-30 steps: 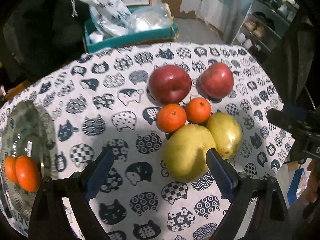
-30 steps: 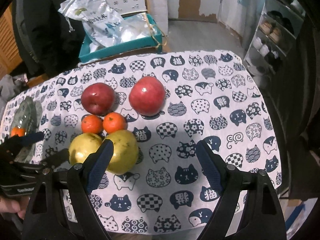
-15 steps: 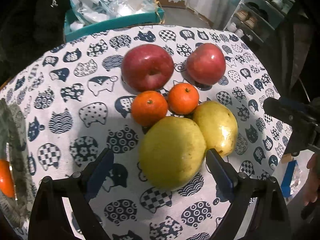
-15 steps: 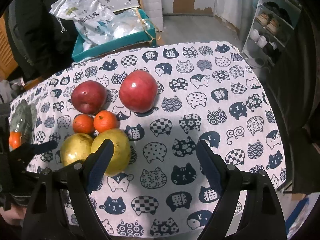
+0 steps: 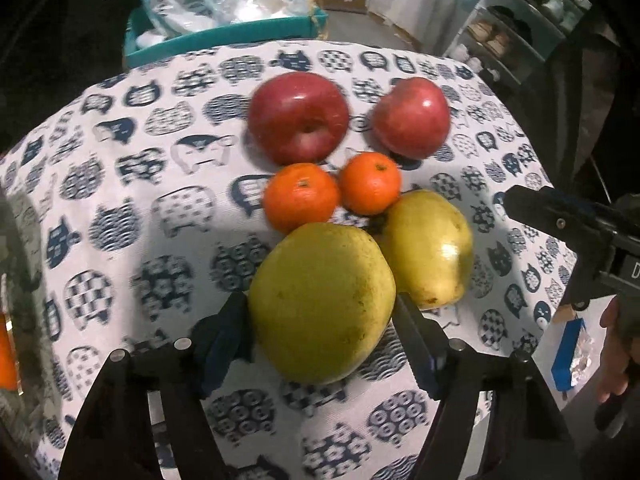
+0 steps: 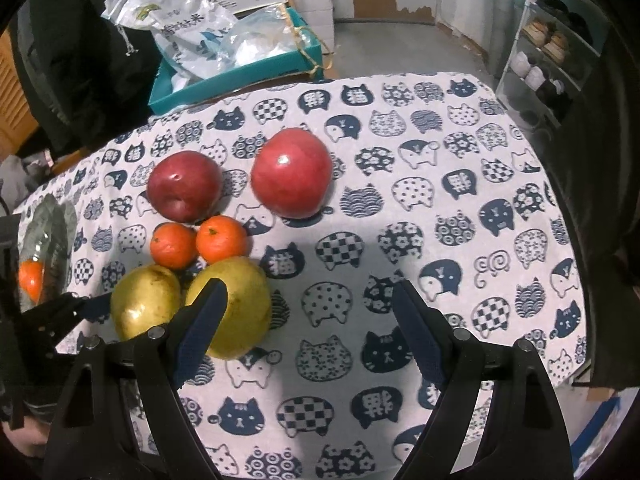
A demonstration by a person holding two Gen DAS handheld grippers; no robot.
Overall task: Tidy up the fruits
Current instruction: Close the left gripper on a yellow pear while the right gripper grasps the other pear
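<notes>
Two yellow-green pears, two mandarins and two red apples lie clustered on the cat-print tablecloth (image 5: 120,200). My left gripper (image 5: 320,308) points steeply down over the nearer, larger pear (image 5: 320,300). Its jaws are closing, and both blue pads touch the pear's sides. The second pear (image 5: 428,248) lies against it on the right. Behind them are the mandarins (image 5: 300,196) (image 5: 370,182) and the apples (image 5: 300,116) (image 5: 412,116). My right gripper (image 6: 308,292) hangs open over bare cloth, right of the pears (image 6: 144,304) (image 6: 236,300), with nothing between its fingers.
A glass plate (image 6: 48,232) with a mandarin (image 6: 30,280) sits at the table's left end. Past the far edge stands a teal box (image 6: 240,68) with plastic bags. A shoe rack (image 6: 560,48) is at the right. A hand (image 5: 616,352) holds the right gripper's grip.
The left gripper has sunk and closed in on the nearer pear, and its jaws have narrowed from wide open onto the pear's sides. The right gripper has kept still.
</notes>
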